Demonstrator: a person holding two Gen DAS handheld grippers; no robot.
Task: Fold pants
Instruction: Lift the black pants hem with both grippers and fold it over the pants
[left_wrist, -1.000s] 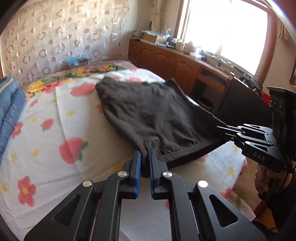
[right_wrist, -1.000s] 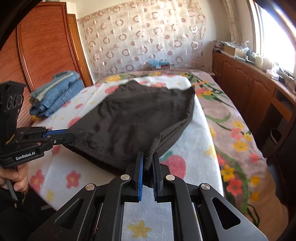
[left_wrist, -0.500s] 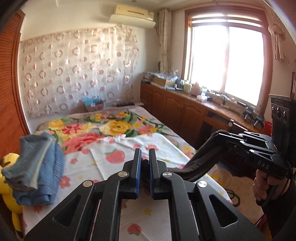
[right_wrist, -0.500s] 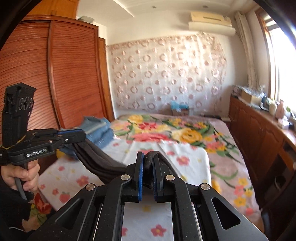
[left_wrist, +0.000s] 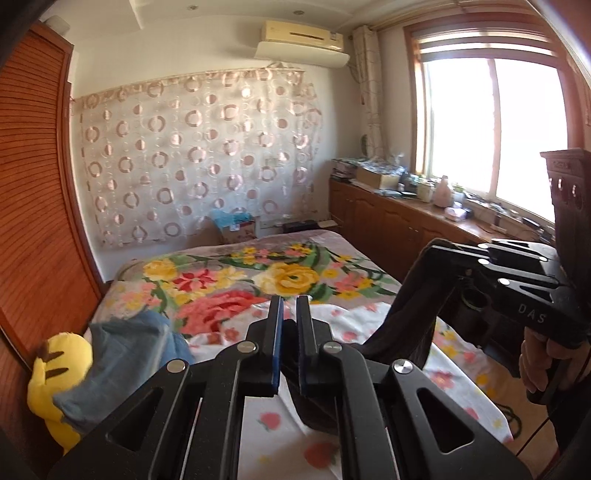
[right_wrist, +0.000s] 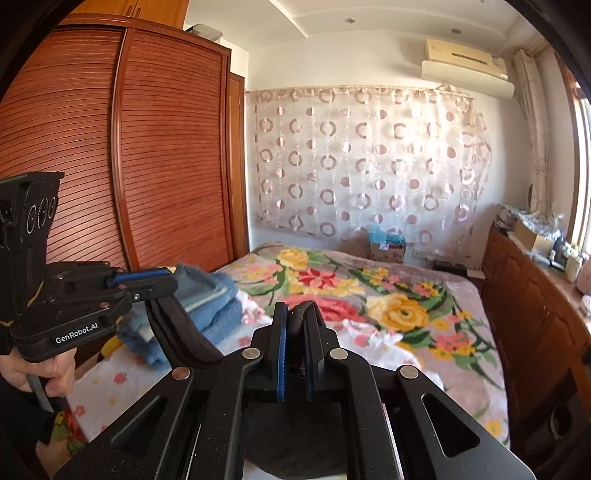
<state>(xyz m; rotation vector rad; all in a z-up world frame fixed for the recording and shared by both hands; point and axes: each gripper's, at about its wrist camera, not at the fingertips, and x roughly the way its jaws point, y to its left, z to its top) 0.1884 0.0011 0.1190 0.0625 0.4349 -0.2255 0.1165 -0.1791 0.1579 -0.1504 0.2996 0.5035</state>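
The dark grey pants (left_wrist: 402, 325) hang in the air between my two grippers, lifted off the bed. My left gripper (left_wrist: 289, 314) is shut on one end of the waistband; it also shows at the left of the right wrist view (right_wrist: 147, 284). My right gripper (right_wrist: 295, 317) is shut on the other end of the waistband (right_wrist: 299, 314); it also shows at the right of the left wrist view (left_wrist: 436, 254). The waistband (right_wrist: 181, 332) sags between them. The rest of the pants hangs below, mostly hidden by the grippers.
The bed (left_wrist: 229, 273) with a floral blanket and a strawberry sheet (left_wrist: 454, 369) lies below. Folded blue jeans (right_wrist: 210, 299) and a yellow plush toy (left_wrist: 55, 369) lie at its left edge by the wooden wardrobe (right_wrist: 147, 147). A wooden cabinet (right_wrist: 535, 314) runs along the right under the window.
Both grippers have risen with the pants' waistband, lifting the pants off the bed, where they lay flat a second ago. Both views now tilt up toward the far wall.
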